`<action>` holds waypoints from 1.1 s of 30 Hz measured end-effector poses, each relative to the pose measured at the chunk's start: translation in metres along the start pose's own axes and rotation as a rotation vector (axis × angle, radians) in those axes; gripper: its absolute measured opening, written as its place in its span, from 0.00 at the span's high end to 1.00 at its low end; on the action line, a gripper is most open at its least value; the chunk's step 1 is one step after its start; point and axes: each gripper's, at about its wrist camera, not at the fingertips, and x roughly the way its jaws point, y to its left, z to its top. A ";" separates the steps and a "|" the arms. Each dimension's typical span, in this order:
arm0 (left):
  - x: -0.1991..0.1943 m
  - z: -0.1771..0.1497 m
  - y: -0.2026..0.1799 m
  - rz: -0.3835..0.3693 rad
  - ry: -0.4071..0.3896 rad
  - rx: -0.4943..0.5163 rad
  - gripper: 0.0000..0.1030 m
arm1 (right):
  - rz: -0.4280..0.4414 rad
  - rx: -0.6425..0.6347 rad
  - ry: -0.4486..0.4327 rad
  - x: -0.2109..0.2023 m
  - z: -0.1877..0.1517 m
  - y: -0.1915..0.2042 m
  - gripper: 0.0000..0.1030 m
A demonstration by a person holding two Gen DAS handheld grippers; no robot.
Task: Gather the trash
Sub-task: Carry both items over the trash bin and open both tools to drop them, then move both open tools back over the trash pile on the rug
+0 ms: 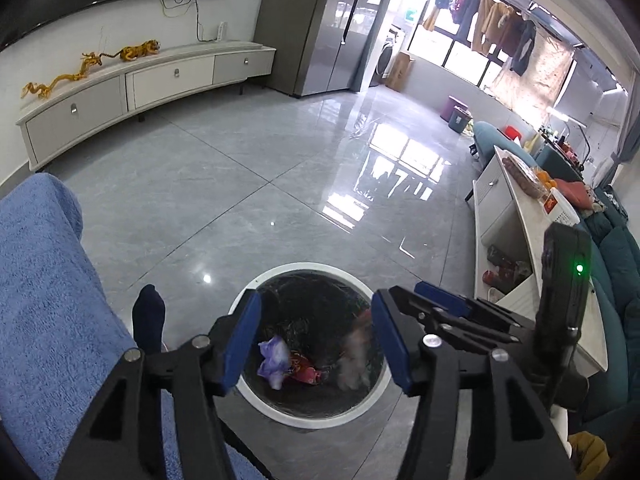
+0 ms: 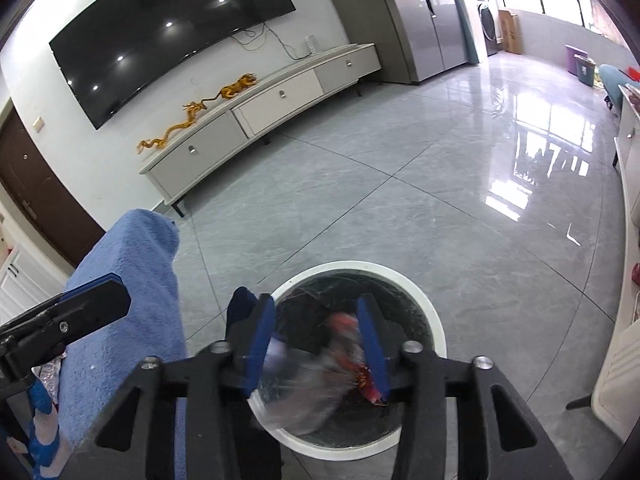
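Observation:
A round bin with a white rim point(image 1: 304, 268) point(image 2: 360, 266) and a black liner stands on the grey tile floor right under both grippers. A purple wrapper point(image 1: 274, 360) and a red wrapper point(image 1: 304, 372) lie at its bottom. My left gripper point(image 1: 315, 298) hangs open over the bin with nothing between its pads. My right gripper point(image 2: 315, 302) is open too. A blurred red and clear wrapper point(image 2: 346, 336) is between its pads, loose over the bin mouth; in the left wrist view that blurred scrap point(image 1: 354, 352) shows by the right finger. The right gripper's fingers point(image 1: 440, 302) reach in from the right.
A person's leg in blue fleece point(image 1: 40, 280) point(image 2: 132, 280) and a foot in a dark sock point(image 1: 149, 316) are just left of the bin. A low white table point(image 1: 520, 220) and a teal sofa point(image 1: 616, 260) line the right side. A TV cabinet point(image 2: 260, 120) runs along the far wall.

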 end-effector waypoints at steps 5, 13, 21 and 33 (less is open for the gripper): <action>-0.007 -0.001 0.002 0.017 -0.026 -0.011 0.46 | -0.007 0.012 -0.006 -0.006 0.000 -0.003 0.58; -0.041 -0.020 0.014 0.088 -0.066 -0.031 0.46 | 0.029 0.015 -0.039 -0.031 -0.001 0.006 0.58; -0.102 -0.042 0.027 0.141 -0.144 -0.006 0.47 | 0.075 -0.044 -0.083 -0.063 0.000 0.041 0.58; -0.203 -0.093 0.102 0.247 -0.269 -0.135 0.46 | 0.229 -0.209 -0.118 -0.094 -0.001 0.134 0.58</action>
